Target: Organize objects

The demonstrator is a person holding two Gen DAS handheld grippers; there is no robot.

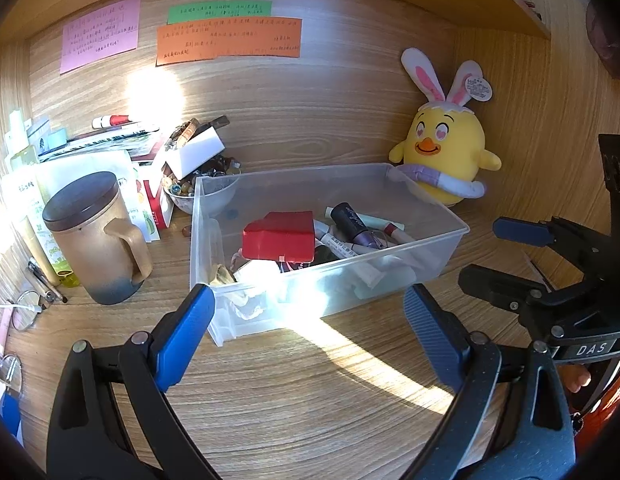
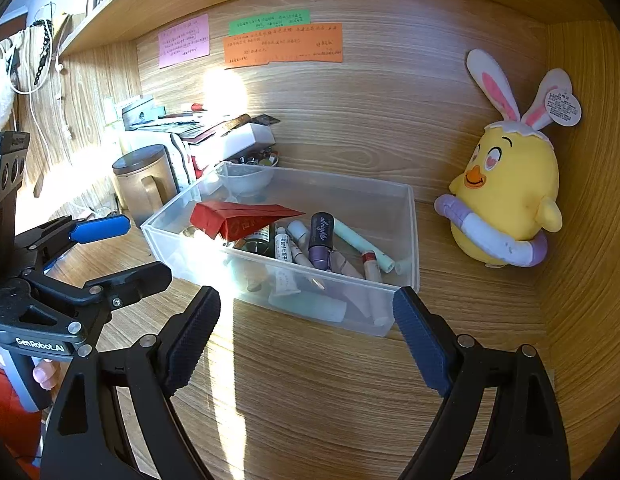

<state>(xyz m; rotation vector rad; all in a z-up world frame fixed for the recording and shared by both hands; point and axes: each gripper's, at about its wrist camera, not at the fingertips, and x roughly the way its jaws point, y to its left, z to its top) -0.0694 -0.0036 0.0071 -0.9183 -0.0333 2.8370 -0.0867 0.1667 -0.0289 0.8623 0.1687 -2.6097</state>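
Note:
A clear plastic bin (image 1: 449, 236) (image 2: 413, 220) stands on the wooden desk. It holds a red box (image 1: 278, 240) (image 2: 238, 220), a purple tube (image 1: 351, 220) (image 2: 321, 236), a mint stick (image 2: 361, 246) and several pens and small cosmetics. My left gripper (image 1: 310, 312) is open just short of the bin's near wall, with nothing between its blue pads. My right gripper (image 2: 306, 300) is also open, facing the bin's near long side and holding nothing. Each gripper appears in the other's view: the right gripper (image 1: 505, 258) to the bin's right, the left gripper (image 2: 122, 252) to its left.
A yellow chick plush with rabbit ears (image 1: 443, 148) (image 2: 505, 200) sits in the back right corner. A lidded brown mug (image 1: 98, 236) (image 2: 144, 184), a bowl of beads (image 1: 190, 192), bottles, books and glasses (image 1: 26, 308) crowd the left. Coloured notes (image 1: 230, 40) hang on the back wall.

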